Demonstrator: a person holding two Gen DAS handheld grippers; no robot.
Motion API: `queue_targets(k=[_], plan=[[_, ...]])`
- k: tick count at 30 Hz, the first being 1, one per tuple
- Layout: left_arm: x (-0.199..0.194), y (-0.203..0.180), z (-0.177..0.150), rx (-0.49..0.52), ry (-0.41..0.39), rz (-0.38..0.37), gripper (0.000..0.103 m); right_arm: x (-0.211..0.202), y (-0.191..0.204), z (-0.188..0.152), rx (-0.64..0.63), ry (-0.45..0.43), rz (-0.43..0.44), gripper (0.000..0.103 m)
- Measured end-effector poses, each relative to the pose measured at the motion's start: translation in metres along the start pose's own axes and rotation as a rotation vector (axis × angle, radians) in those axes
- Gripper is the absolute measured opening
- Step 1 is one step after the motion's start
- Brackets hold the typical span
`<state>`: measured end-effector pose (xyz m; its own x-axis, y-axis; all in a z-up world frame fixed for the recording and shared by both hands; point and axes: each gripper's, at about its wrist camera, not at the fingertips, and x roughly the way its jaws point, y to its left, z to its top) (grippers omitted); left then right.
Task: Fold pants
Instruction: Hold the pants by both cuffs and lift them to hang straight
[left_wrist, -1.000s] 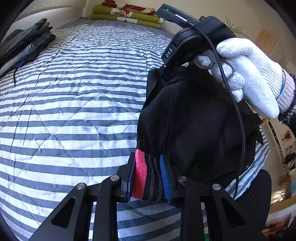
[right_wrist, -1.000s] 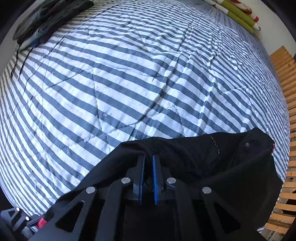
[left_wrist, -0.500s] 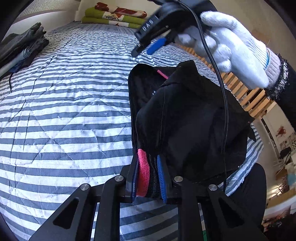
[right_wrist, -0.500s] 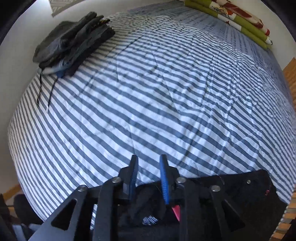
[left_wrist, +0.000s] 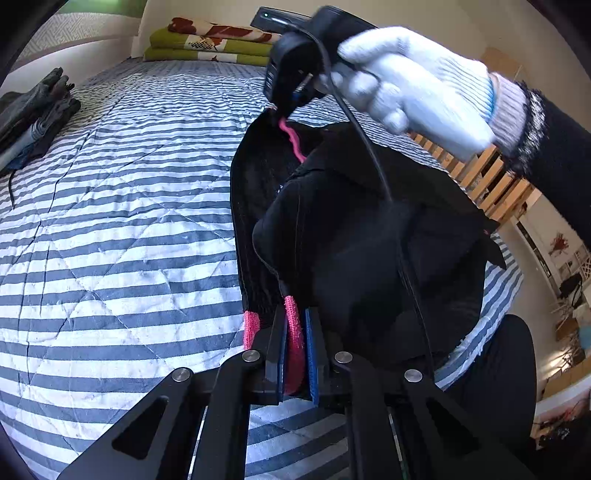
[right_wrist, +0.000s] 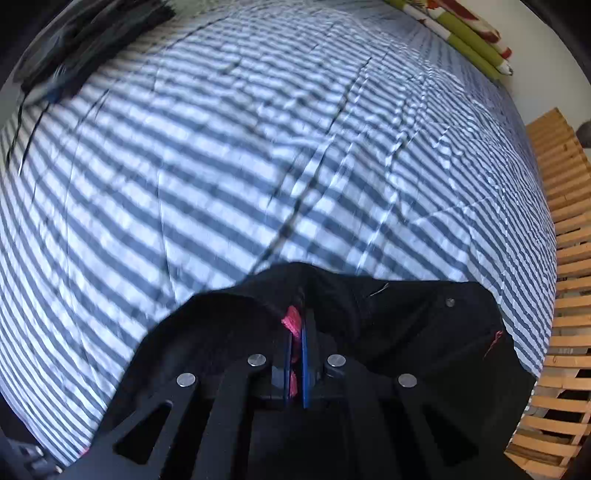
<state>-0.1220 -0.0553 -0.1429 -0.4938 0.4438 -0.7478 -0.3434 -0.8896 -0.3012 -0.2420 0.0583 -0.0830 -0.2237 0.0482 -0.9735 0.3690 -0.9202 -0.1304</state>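
Black pants (left_wrist: 362, 251) held up over the striped bed (left_wrist: 110, 221)
Left gripper (left_wrist: 295, 354) pinches the pink-edged waistband at 6 o'clock; right gripper (right_wrist: 295, 354) (gloved hand (left_wrist: 417, 85) at 1 o'clock) clamps another waistband edge.

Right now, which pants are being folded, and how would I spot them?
Find the striped quilt. Above its near edge, the black pants hang between the left gripper and right gripper. Unlike the grey folded pile, they have pink trim.
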Motion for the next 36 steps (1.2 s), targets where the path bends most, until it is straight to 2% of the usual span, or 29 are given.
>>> queue_targets(k=[3, 4, 6, 8, 10, 11, 15, 17, 20, 22, 24, 25, 27, 29, 32, 34, 36], plan=[[-0.002, -0.003, 0.001, 0.02, -0.003, -0.003, 0.007, 0.005, -0.022, 0.028, 0.217, 0.012, 0.184, 0.004], [-0.003, -0.003, 0.002, 0.023, -0.007, -0.008, 0.007, 0.01, -0.026, 0.031, 0.244, 0.034, 0.225, 0.006], [-0.005, -0.002, 0.001, 0.026, -0.009, -0.013, 0.007, 0.017, -0.029, 0.031, 0.219, 0.06, 0.245, 0.007], [-0.003, -0.003, 0.0, 0.027, -0.003, -0.01, 0.007, 0.01, -0.033, 0.02, 0.178, 0.035, 0.227, 0.016], [-0.001, -0.001, 0.0, 0.021, 0.0, -0.011, 0.007, 0.002, -0.032, 0.005, 0.12, 0.011, 0.164, 0.034], [-0.001, 0.0, 0.0, 0.017, 0.001, -0.015, 0.007, -0.002, -0.027, -0.004, 0.083, 0.008, 0.146, 0.037], [0.0, 0.0, 0.002, 0.016, 0.001, -0.017, 0.007, 0.011, -0.01, -0.025, -0.014, 0.058, 0.068, 0.039], [0.001, 0.0, 0.003, 0.018, 0.002, -0.019, 0.007, 0.013, -0.005, -0.03, -0.023, 0.048, 0.07, 0.039], [0.002, -0.003, 0.003, 0.023, 0.001, -0.02, 0.007, 0.03, -0.001, -0.029, -0.008, 0.09, 0.078, 0.039], [0.003, -0.002, 0.003, 0.026, 0.001, -0.015, 0.007, 0.044, 0.008, -0.027, -0.033, 0.122, 0.02, 0.039], [0.002, -0.002, 0.003, 0.025, -0.001, -0.014, 0.007, 0.046, 0.017, -0.026, -0.068, 0.101, -0.028, 0.036], [0.001, -0.001, 0.002, 0.024, -0.002, -0.013, 0.007, 0.043, 0.021, -0.023, -0.086, 0.084, -0.015, 0.02], [0.001, -0.001, 0.001, 0.027, -0.004, -0.01, 0.007, 0.031, 0.022, -0.013, -0.078, 0.053, -0.006, 0.004], [0.0, -0.002, 0.0, 0.035, -0.005, -0.008, 0.007, 0.009, 0.018, 0.003, -0.041, -0.036, 0.015, 0.003], [0.0, -0.002, -0.001, 0.04, -0.004, -0.005, 0.007, -0.018, 0.002, 0.032, 0.09, -0.132, 0.108, 0.003], [0.001, -0.001, -0.001, 0.036, 0.001, -0.001, 0.007, -0.018, -0.006, 0.05, 0.163, -0.134, 0.186, 0.003], [0.0, 0.0, -0.002, 0.042, 0.012, -0.004, 0.007, -0.011, -0.006, 0.059, 0.151, -0.117, 0.222, 0.0]])
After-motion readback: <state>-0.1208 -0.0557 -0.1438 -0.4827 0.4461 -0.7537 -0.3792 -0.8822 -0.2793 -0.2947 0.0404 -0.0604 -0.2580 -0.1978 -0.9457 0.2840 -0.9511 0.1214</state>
